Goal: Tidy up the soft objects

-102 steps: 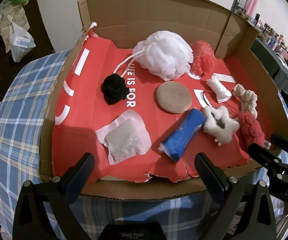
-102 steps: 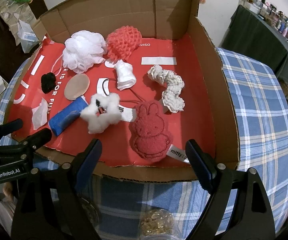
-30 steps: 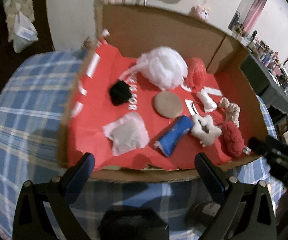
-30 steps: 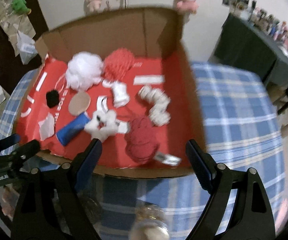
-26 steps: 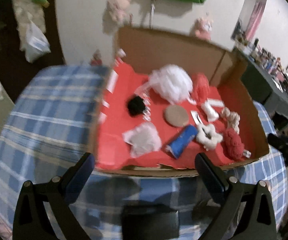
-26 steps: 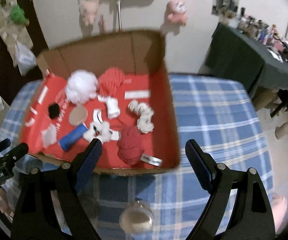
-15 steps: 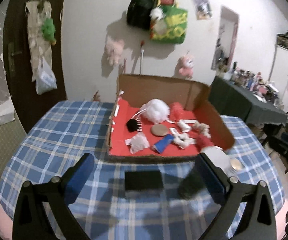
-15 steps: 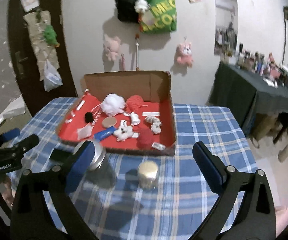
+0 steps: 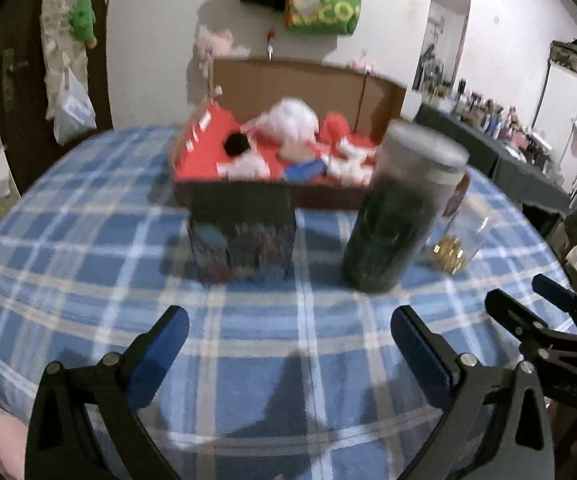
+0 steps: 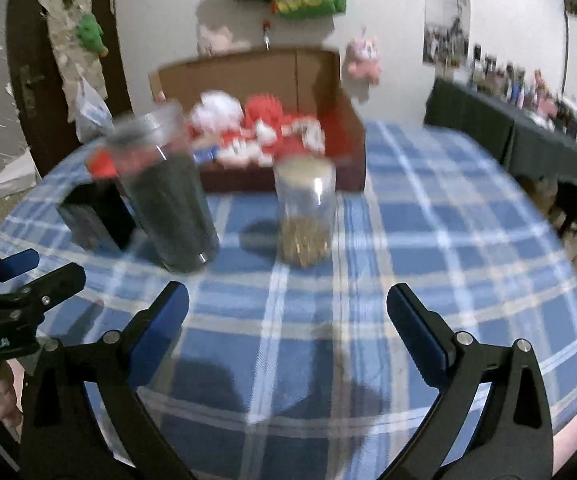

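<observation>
Cardboard box holding the soft objects sits far across the checked tablecloth, behind two jars. We find our left gripper and right gripper wide apart, empty, well short of it.

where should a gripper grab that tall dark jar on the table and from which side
Probably around the middle of the tall dark jar's straight round body, coming in level from the near side. It stands upright on the checked tablecloth, with the dark box on one side and the clear jar on the other, so the front is freest.
</observation>
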Action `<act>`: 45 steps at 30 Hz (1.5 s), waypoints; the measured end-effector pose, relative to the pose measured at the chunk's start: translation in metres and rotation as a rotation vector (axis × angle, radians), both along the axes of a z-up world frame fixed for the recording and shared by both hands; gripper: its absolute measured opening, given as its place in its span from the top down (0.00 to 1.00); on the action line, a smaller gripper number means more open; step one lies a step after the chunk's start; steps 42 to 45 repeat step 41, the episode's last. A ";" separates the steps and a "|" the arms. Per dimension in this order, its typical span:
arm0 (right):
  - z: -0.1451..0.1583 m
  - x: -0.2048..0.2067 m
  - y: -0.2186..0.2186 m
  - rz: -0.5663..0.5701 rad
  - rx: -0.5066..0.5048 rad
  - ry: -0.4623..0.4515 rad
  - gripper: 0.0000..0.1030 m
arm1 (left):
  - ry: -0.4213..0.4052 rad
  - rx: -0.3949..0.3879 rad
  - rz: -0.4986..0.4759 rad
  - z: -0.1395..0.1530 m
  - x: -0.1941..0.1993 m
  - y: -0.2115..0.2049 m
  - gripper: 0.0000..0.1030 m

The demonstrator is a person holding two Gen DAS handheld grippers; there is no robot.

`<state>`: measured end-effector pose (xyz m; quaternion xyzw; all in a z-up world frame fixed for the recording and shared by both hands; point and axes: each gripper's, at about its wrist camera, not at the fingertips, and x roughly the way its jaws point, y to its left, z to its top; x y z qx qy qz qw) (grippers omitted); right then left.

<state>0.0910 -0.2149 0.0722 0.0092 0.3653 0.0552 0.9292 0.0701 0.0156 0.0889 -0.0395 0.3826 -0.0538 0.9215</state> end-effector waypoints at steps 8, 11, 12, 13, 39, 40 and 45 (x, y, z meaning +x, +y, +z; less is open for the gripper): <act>-0.039 0.017 0.002 -0.012 -0.025 0.095 0.02 | 0.067 0.105 -0.007 -0.040 0.016 -0.016 0.00; -0.040 0.013 0.004 -0.018 -0.065 0.084 0.02 | 0.046 0.123 0.007 -0.043 0.016 -0.019 0.00; -0.040 0.012 0.004 -0.022 -0.065 0.085 0.02 | 0.047 0.110 0.015 -0.043 0.016 -0.018 0.00; -0.041 0.011 0.002 -0.031 -0.063 0.088 0.02 | 0.046 0.104 0.018 -0.042 0.016 -0.016 0.00; -0.041 0.014 -0.005 -0.059 -0.069 0.089 0.00 | 0.034 0.113 0.030 -0.043 0.018 -0.015 0.00; -0.041 0.014 -0.005 -0.059 -0.070 0.089 0.00 | 0.034 0.113 0.030 -0.043 0.018 -0.016 0.00; -0.041 0.014 -0.005 -0.059 -0.069 0.089 0.00 | 0.033 0.114 0.030 -0.043 0.018 -0.016 0.00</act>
